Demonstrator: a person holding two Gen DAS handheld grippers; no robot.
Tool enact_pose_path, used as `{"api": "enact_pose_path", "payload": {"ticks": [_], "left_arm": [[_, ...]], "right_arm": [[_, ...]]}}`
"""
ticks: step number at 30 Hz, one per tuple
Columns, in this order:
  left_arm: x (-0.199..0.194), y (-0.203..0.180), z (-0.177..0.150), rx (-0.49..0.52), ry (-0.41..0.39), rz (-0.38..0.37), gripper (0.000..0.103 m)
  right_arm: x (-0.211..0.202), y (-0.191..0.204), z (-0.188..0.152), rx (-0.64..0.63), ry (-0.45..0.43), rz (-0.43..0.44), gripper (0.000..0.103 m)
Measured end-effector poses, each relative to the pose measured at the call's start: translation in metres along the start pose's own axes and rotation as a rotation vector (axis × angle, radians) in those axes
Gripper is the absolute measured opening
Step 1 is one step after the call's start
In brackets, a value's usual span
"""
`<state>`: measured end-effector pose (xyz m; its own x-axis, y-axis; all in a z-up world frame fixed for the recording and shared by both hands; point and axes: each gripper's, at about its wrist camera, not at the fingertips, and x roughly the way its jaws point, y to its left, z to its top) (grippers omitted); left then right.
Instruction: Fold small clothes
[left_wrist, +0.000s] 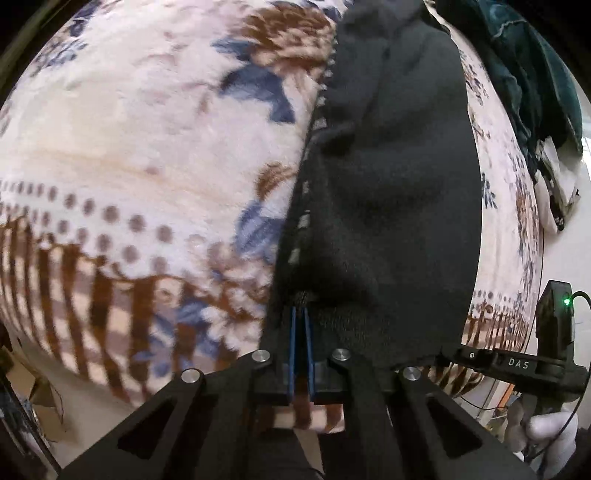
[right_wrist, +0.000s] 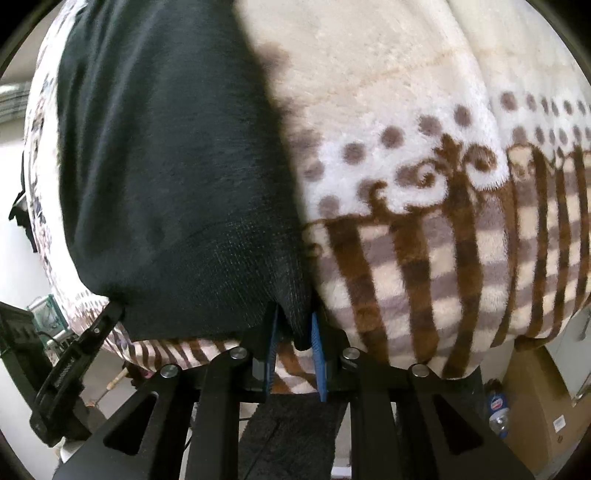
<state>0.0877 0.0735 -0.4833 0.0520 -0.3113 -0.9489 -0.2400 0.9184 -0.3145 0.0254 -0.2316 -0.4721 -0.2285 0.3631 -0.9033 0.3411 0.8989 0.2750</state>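
Black knit garment (left_wrist: 391, 184) lies stretched along the patterned fleece blanket (left_wrist: 129, 147), its near hem at the blanket's edge. Left gripper (left_wrist: 302, 314) is pinched tight on one hem corner; right gripper (right_wrist: 293, 328) stands a little apart with the other corner between its pads — apparently gripped. Soft, light, floppy — best handled by the corners.
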Motion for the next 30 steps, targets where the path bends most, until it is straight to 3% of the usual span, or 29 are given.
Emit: {"api": "enact_pose_path", "payload": {"ticks": [4,8,11,14,16,19,22,27,30], "left_arm": [[0.015,0.027,0.008,-0.015,0.052,0.028,0.003],[0.014,0.036,0.022,-0.089,0.116,-0.045,0.007],[-0.023,0.038,0.035,-0.117,0.053,-0.099,0.025],[-0.059,0.031,0.069,-0.118,-0.049,-0.147,0.044],[-0.074,0.021,0.109,-0.11,-0.118,-0.196,0.048],[-0.077,-0.003,0.17,-0.068,-0.195,-0.222,0.048],[-0.071,-0.031,0.252,0.006,-0.274,-0.192,0.048],[-0.041,-0.059,0.359,0.032,-0.287,-0.183,0.048],[-0.02,-0.069,0.399,0.054,-0.27,-0.143,0.048]], "right_arm": [[0.003,0.006,-0.004,-0.036,0.011,-0.021,0.018],[0.011,0.01,-0.002,-0.03,0.049,-0.032,0.018],[0.0,0.013,0.003,-0.045,0.048,-0.029,0.02],[-0.023,0.022,0.017,-0.061,0.002,-0.015,0.053],[-0.043,0.032,0.032,-0.08,-0.045,0.005,0.055],[-0.072,0.05,0.067,-0.101,-0.13,0.027,0.055],[-0.1,0.071,0.119,-0.106,-0.233,0.06,0.055],[-0.129,0.102,0.234,-0.089,-0.347,0.131,0.055],[-0.138,0.116,0.306,-0.079,-0.375,0.174,0.055]]}}
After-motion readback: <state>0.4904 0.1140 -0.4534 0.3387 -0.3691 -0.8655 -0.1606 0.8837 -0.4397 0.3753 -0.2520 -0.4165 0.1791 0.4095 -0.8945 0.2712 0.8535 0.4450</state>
